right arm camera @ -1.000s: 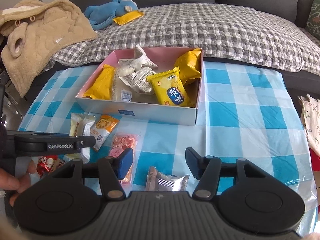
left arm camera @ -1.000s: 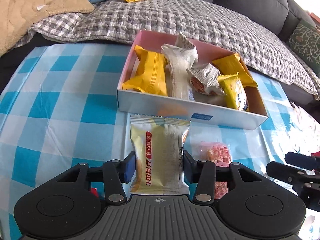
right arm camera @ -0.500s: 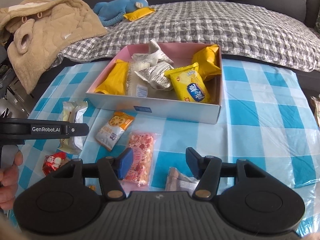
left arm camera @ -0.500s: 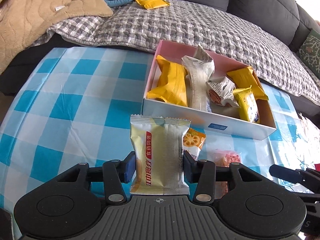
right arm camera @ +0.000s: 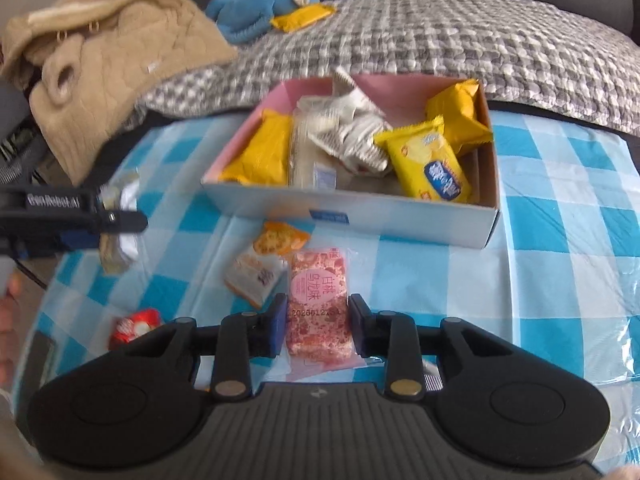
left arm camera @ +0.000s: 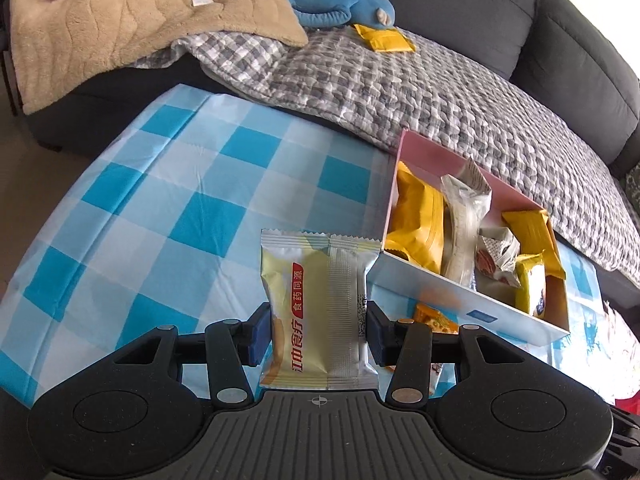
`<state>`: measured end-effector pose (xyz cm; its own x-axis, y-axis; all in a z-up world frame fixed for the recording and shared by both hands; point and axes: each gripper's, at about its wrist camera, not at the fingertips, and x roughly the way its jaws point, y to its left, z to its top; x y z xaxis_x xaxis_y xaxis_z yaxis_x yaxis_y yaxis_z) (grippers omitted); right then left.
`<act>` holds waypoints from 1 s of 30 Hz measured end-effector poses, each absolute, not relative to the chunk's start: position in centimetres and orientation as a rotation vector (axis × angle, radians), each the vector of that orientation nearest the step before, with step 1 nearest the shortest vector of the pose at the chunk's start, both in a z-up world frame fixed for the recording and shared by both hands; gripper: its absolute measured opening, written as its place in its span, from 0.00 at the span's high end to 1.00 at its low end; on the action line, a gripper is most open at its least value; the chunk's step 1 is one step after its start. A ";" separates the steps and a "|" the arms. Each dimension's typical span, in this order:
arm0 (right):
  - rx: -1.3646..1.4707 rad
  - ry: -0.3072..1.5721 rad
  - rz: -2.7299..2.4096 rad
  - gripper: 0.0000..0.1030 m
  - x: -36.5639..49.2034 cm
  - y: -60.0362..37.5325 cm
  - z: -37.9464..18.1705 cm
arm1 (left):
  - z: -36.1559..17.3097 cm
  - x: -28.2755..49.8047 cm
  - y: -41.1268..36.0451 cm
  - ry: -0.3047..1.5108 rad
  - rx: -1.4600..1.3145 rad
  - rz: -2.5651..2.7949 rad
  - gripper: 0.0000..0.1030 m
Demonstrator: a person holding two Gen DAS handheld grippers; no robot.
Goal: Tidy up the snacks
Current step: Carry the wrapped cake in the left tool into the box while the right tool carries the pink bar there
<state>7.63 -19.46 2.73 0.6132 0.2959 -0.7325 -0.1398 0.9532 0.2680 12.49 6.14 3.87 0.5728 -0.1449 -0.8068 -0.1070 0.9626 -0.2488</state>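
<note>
Between the left gripper's [left arm camera: 319,330] blue pads we saw a pale yellow snack packet [left arm camera: 318,312] clamped upright, red label strip down its front, held above the blue checked tablecloth [left arm camera: 160,208]. Right of it sat the box [left arm camera: 472,300], pink inside and white outside, with yellow packets and silver wrappers piled in. An orange packet [left arm camera: 434,318] lay on the cloth just in front of the box wall, partly hidden by the gripper's finger.

In the right wrist view, the right gripper [right arm camera: 318,326] had its pads on both sides of a pink packet [right arm camera: 319,304]. The pads looked to be touching it; we could not tell if it was lifted or flat on the cloth. Just left of it lay the orange-and-white packet [right arm camera: 266,260], and further left a small red wrapper [right arm camera: 134,326]. The box [right arm camera: 360,216] stood beyond, a yellow biscuit packet [right arm camera: 430,164] leaning near its right side. The left gripper [right arm camera: 116,220] showed at the left edge, blurred, with the pale packet in it.

Behind the table we saw a sofa with a grey checked blanket [left arm camera: 400,88], a tan fleece [left arm camera: 140,12], a blue plush toy [left arm camera: 332,4], and one more yellow packet [left arm camera: 386,38] on the blanket beside the toy.
</note>
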 end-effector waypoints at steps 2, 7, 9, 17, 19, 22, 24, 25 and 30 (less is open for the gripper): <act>0.202 0.877 0.255 0.72 7.3 -19.7 2.9 | 3.9 12.5 6.2 0.965 -0.287 -0.024 0.56; 0.209 0.874 0.217 0.72 7.6 -20.4 2.9 | 3.9 12.4 5.6 0.961 -0.272 -0.036 0.56; 0.223 0.864 0.202 0.72 7.7 -20.8 3.0 | 4.0 12.4 5.5 0.958 -0.266 -0.039 0.56; 0.308 0.808 0.142 0.72 7.7 -23.5 3.8 | 3.8 12.6 5.2 0.960 -0.267 -0.044 0.56; 0.321 0.804 0.125 0.72 7.7 -24.0 3.7 | 3.8 12.7 5.0 0.961 -0.264 -0.045 0.56; 0.340 0.792 0.108 0.72 7.7 -24.6 3.9 | 3.8 12.9 4.7 0.957 -0.257 -0.052 0.56; 0.353 0.778 0.099 0.72 7.6 -25.0 4.2 | 4.0 13.0 4.5 0.945 -0.255 -0.062 0.56; 0.357 0.770 0.095 0.72 7.6 -25.3 4.3 | 4.1 13.1 4.4 0.938 -0.252 -0.068 0.56; 0.361 0.765 0.073 0.72 7.8 -25.7 4.2 | 4.3 13.5 3.2 0.913 -0.195 -0.092 0.56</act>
